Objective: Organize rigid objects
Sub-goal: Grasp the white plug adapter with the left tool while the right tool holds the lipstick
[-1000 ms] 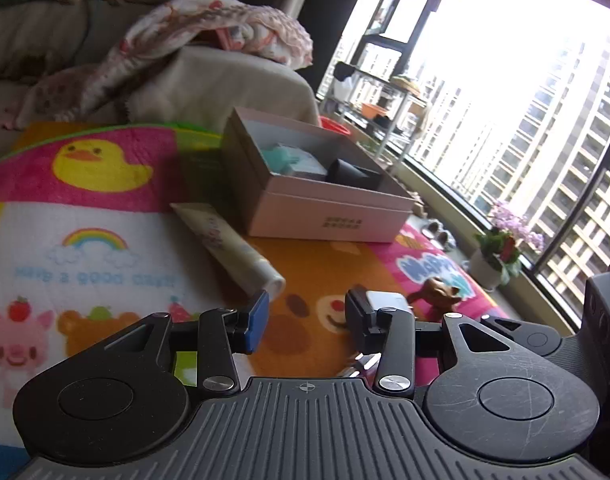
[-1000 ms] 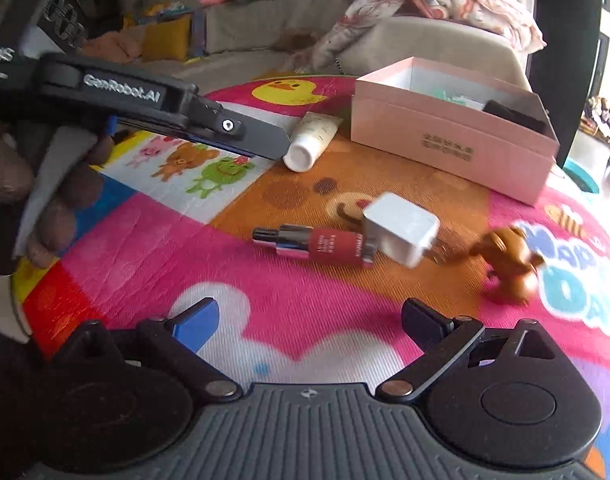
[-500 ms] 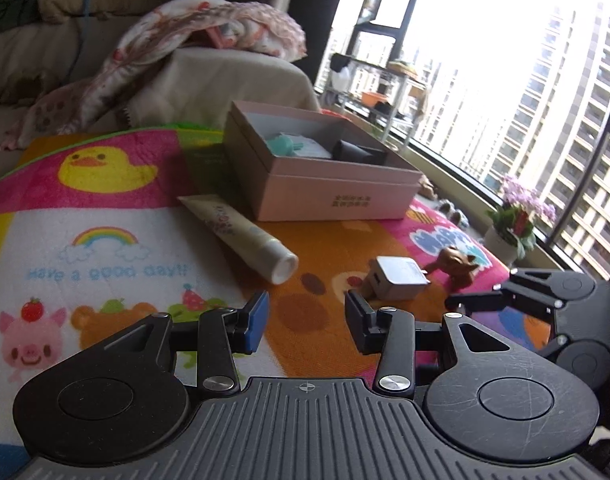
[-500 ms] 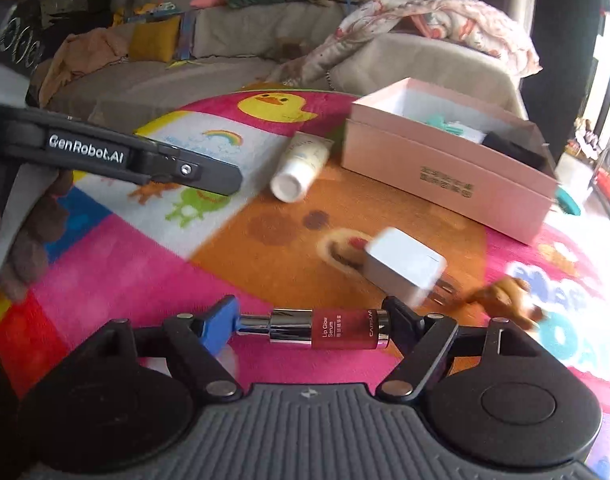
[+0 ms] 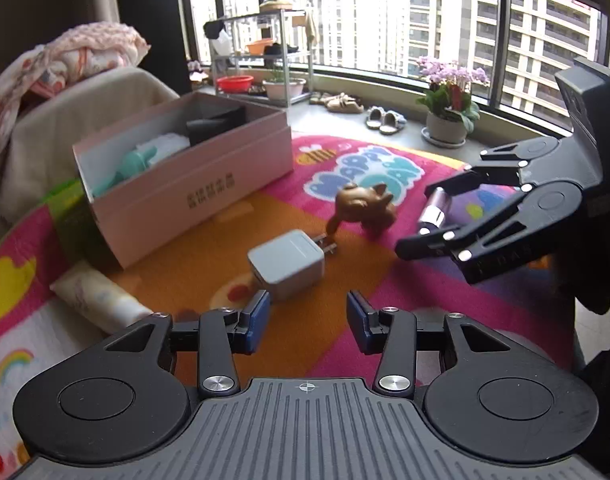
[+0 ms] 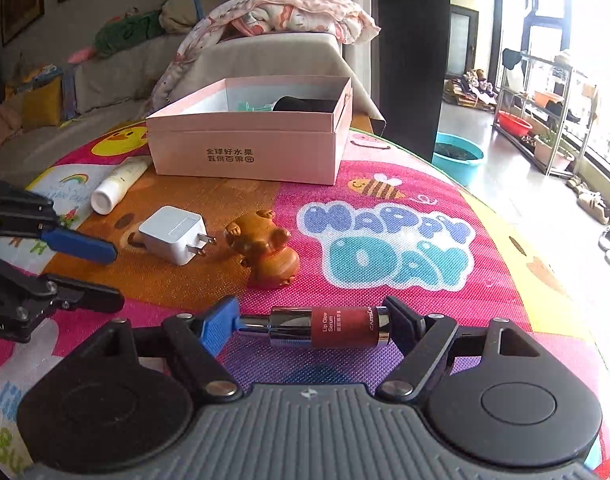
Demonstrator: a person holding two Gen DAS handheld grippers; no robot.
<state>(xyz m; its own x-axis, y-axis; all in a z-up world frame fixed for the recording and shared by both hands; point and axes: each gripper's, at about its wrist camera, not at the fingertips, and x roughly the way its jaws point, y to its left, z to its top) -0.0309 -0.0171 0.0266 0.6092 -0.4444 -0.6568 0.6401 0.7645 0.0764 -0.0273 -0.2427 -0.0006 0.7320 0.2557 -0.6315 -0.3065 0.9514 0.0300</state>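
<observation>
My right gripper (image 6: 309, 326) is shut on a red lip serum tube (image 6: 333, 327), gripped end to end and held just above the play mat; it also shows in the left wrist view (image 5: 435, 210). My left gripper (image 5: 308, 320) is open and empty, just in front of a white charger plug (image 5: 287, 264), which also shows in the right wrist view (image 6: 171, 234). A brown toy animal (image 6: 265, 248) lies beside the plug. A cream tube (image 6: 119, 184) lies left of the open pink box (image 6: 245, 152), which holds a teal item and a black item.
The colourful play mat (image 6: 385, 248) covers a round table. A sofa with a blanket stands behind the box. A teal basin (image 6: 459, 160), a shelf rack, slippers and a potted flower (image 5: 449, 112) are on the floor by the window.
My right gripper closed on the lip serum tube and carried it right, away from the plug. My left gripper swung right and now faces the plug and the window.
</observation>
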